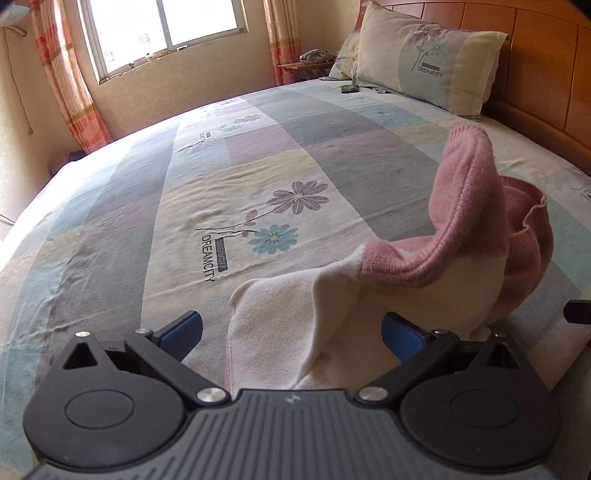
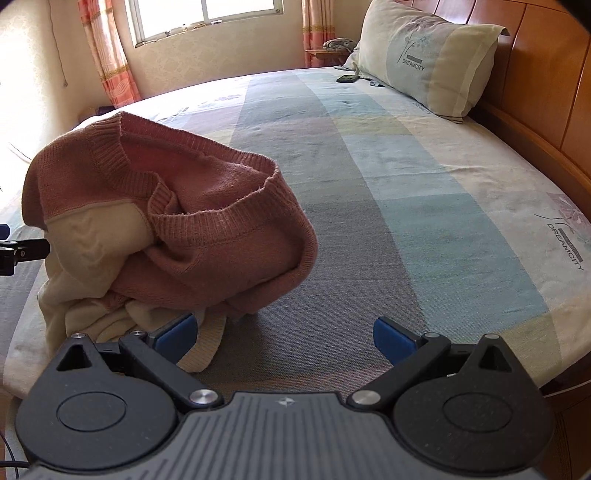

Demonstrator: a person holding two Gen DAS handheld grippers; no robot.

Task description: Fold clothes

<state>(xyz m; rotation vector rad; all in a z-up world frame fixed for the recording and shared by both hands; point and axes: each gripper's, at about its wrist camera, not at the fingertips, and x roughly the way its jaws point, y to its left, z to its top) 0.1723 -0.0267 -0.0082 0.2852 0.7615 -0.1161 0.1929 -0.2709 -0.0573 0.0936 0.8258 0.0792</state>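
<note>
Left wrist view: bed (image 1: 122,206), sweater (image 1: 461,236), left gripper (image 1: 291,336).
Bed: wide, under a patchwork sheet of grey, blue, yellow and lilac panels with printed flowers and the word DREAMCITY; wooden headboard (image 1: 546,66) at the far right.
Pillow (image 1: 428,59): propped against the headboard, matching print.
Window (image 1: 162,26): bright, on the far wall, with orange-patterned curtains (image 1: 62,74) at both sides.
Sweater: pink and cream knit, crumpled in a heap on the near part of the bed; pink ribbed part raised, cream part spilling toward the camera.
Left gripper: jaws spread wide; cream fabric lying between the blue pads (image 1: 184,332), not pinched.
Right wrist view: same heap (image 2: 177,229) at the left, ribbed opening gaping upward; cream ribbed hem trailing just beside the left pad (image 2: 173,336).
Right gripper (image 2: 284,336): jaws spread wide, over bare grey sheet, holding nothing.
Phone (image 2: 347,78): small, dark, flat on the bed near the pillow.
</note>
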